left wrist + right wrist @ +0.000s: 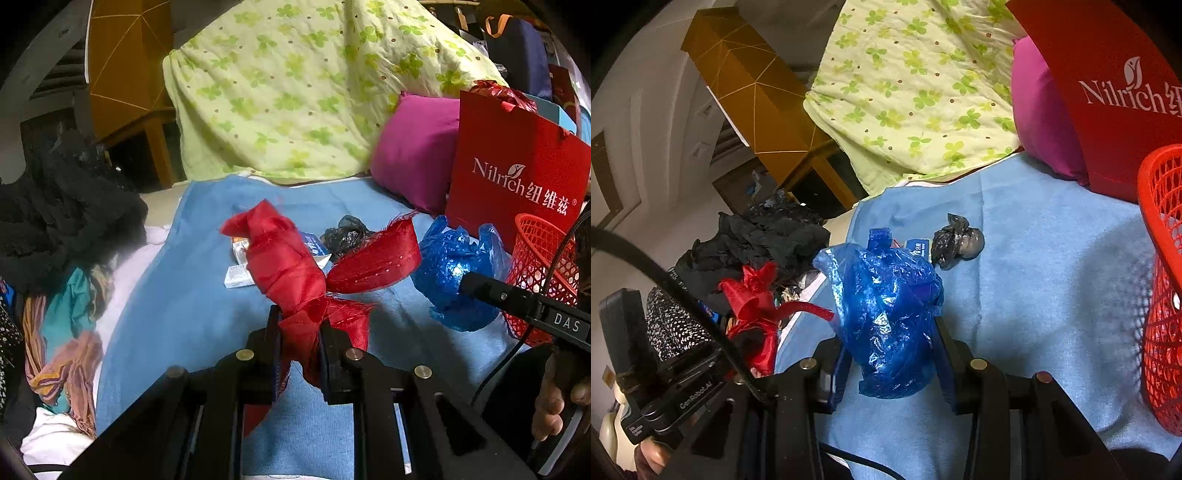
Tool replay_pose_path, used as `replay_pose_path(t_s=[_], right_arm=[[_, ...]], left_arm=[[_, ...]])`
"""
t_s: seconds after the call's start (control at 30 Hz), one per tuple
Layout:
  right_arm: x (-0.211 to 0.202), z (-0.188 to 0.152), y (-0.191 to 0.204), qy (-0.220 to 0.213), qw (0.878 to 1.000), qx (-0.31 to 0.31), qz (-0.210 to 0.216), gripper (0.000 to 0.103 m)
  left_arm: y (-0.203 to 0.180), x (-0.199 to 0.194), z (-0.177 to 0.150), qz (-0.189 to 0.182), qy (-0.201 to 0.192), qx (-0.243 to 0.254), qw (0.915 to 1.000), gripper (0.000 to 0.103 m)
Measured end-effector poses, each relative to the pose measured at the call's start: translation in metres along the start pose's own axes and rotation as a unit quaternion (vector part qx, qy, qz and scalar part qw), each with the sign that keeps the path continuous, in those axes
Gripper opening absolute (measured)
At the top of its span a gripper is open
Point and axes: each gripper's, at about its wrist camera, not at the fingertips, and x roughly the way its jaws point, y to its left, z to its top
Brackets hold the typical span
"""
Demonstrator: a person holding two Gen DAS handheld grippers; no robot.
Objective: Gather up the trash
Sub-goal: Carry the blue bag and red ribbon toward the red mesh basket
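While one red mesh basket (1161,295) stands at right frame edge, the right gripper (892,354) jaws clamp one blue plastic bag (886,306) at centre, the left gripper (301,332) jaws pinch one red ribbon (291,266); one black bag wad (955,240) lies above centre.

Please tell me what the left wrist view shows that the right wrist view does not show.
Only the left wrist view shows the left gripper shut on the red ribbon, and a small white box. Only the right wrist view shows the right gripper gripping the blue plastic bag. Both show the red mesh basket, the crumpled black bag and the blue cloth.
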Motion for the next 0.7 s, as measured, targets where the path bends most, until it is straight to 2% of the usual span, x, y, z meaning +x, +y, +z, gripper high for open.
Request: replay_pose_path(t_s=[0.7], right_arm=[[-0.014, 0.002, -0.004, -0.020, 1.000, 0.003, 0.017, 0.043]], left_arm=[[-0.011, -0.011, 0.002, 0.004, -0.010, 0.014, 0.9998, 0.017]])
